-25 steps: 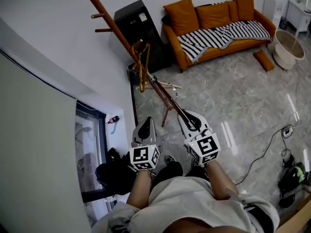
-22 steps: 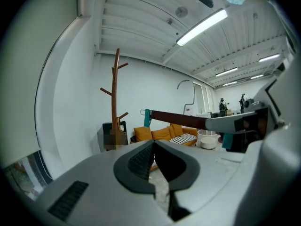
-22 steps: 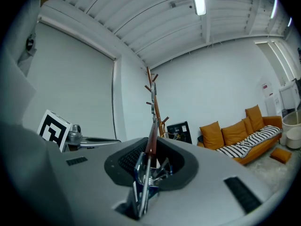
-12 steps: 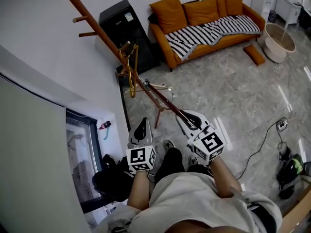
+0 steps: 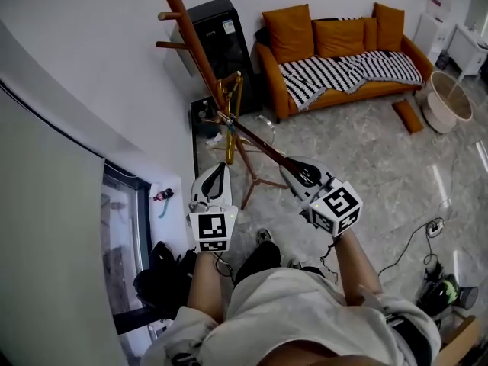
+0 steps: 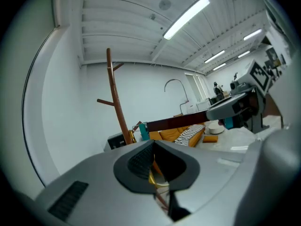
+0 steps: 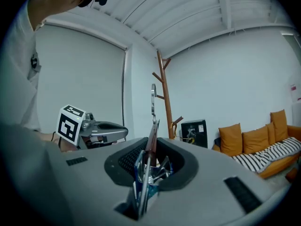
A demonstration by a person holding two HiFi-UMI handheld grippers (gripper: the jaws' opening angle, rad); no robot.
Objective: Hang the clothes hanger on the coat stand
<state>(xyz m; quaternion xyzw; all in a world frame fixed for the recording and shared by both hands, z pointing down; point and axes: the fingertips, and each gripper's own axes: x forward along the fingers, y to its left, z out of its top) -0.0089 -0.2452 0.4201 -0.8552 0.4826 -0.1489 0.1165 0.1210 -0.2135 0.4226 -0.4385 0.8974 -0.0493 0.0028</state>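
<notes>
**Q:** While both grippers are held out ahead of the person, what does each one carry?

**A:** The left gripper (image 5: 216,175) has its jaws pressed together on nothing and is idle beside its partner. The right gripper (image 5: 297,172) is clenched on one end of the clothes hanger (image 5: 259,145). A blue clip fitting shows between its jaws in the right gripper view.

**Q:** How does the hanger lie?

**A:** The dark wooden bar is its long axis. It runs roughly level, straight out from the right gripper and away from the person, with the free end toward the coat stand (image 5: 191,40). The metal hook (image 6: 175,84) rises from the bar with its curve uppermost. In the head view the free end overlaps the pole's outline, and whether the two touch cannot be told.

**Q:** Which step is in hand?

**A:** Judged, it is the approach: the hanger is gripped and presented to the stand but not yet hung. A gold-coloured item (image 5: 229,132) already hangs partway down the pole. The upper pegs (image 5: 174,15) look free.

**Q:** What does the next move call for?

**A:** Probably the hook must be lifted clear of a peg's tip. The wrist would then turn so the hook's opening faces that peg, and the hook would settle over it before the jaws let go. Because the bar is held by one end, it may swing once the hook bears the weight.
</notes>
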